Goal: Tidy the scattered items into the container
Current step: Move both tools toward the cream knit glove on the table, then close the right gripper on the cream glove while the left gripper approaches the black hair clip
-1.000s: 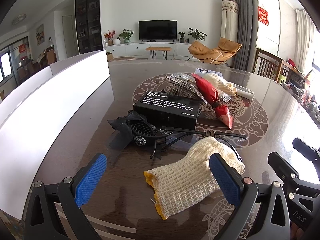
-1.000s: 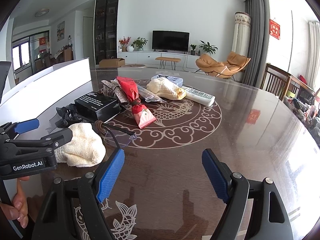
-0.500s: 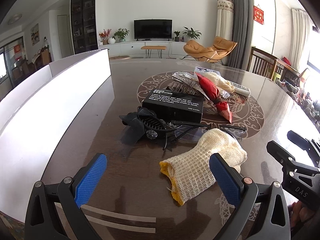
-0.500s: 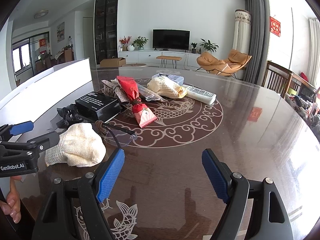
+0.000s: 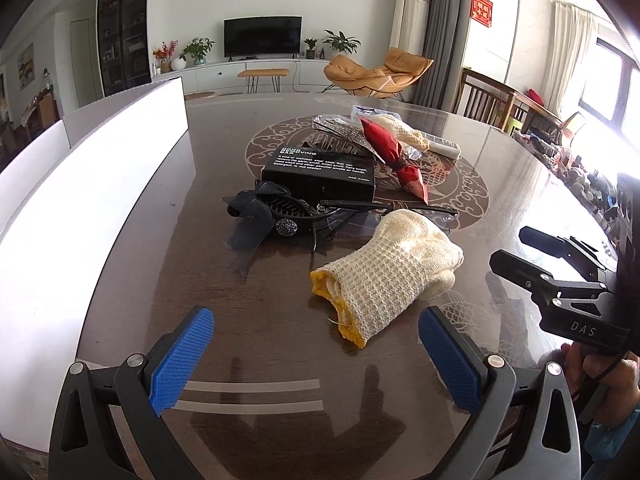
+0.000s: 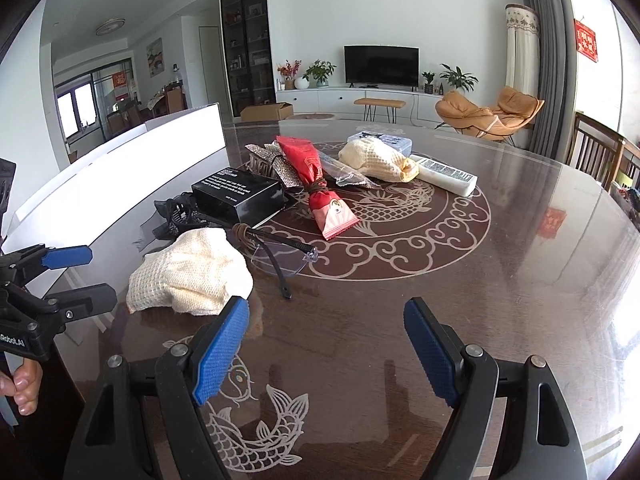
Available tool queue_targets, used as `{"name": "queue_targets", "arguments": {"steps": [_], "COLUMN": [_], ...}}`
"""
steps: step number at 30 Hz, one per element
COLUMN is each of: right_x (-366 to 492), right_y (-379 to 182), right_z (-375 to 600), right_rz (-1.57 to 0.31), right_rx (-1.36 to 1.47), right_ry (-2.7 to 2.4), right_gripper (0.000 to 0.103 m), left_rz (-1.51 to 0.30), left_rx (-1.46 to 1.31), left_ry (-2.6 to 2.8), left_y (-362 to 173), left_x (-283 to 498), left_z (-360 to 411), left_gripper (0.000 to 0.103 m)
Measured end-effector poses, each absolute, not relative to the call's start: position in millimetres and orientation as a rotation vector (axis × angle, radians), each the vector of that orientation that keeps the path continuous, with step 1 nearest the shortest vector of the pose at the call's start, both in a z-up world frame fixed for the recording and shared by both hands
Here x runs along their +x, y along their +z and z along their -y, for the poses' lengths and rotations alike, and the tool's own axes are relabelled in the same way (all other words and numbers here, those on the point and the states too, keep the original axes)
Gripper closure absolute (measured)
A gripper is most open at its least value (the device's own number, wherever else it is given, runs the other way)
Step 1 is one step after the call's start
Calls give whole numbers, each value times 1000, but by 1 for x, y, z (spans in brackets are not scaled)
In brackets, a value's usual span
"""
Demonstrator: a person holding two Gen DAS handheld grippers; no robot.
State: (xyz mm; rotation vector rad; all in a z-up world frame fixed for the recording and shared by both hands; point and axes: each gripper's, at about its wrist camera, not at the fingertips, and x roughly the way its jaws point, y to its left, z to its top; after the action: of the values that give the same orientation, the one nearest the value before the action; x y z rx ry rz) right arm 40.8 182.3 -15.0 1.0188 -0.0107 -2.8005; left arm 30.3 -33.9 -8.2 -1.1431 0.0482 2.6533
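A cream knitted glove [image 5: 390,266] with a yellow cuff lies on the dark table just beyond my left gripper [image 5: 316,354], which stands open and empty. Behind it are clear glasses [image 5: 384,212], a black bow hair clip [image 5: 266,218], a black box [image 5: 320,170], a red snack bag [image 5: 394,158] and a second cream glove [image 5: 404,130]. The white container [image 5: 100,184] runs along the left. My right gripper [image 6: 326,346] is open over bare table, with the glove [image 6: 192,272] to its left. The left gripper [image 6: 76,276] shows at that view's left edge.
A white remote [image 6: 444,174] and a sparkly hair clip [image 6: 276,168] lie at the far side of the pile. A small clear box [image 6: 380,140] sits behind the far glove. Wooden chairs [image 5: 488,100] stand past the table's right edge. A hand [image 6: 22,388] grips the left handle.
My left gripper has drawn back and turned, so the glove now lies ahead of its fingers instead of between them. The right gripper stayed in place, tilting slightly.
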Motion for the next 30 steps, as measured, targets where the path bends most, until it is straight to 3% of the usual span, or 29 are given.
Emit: {"name": "queue_targets", "arguments": {"steps": [10,17,25,30], "right_x": [-18,-22,40,36], "right_y": [-26,-12,-11,-11], "right_z": [-139,-186,-219,-225], "right_rz": [-140,247,314,234], "right_rx": [1282,1278,1257,1284], "right_ry": [-2681,-2805,-2822,-2860], "right_gripper": [22,22,22,22], "left_rz": [-27,-1,-182,-283], "left_rx": [-1156,-1179,-1284,-1315], "left_ry": [2664,2593,2434,2396], "left_y": [-8,-11,-35,-39], "left_x": [30,26,-16,-23], "left_z": [51,50,0,-24], "left_gripper": [0,0,0,0]}}
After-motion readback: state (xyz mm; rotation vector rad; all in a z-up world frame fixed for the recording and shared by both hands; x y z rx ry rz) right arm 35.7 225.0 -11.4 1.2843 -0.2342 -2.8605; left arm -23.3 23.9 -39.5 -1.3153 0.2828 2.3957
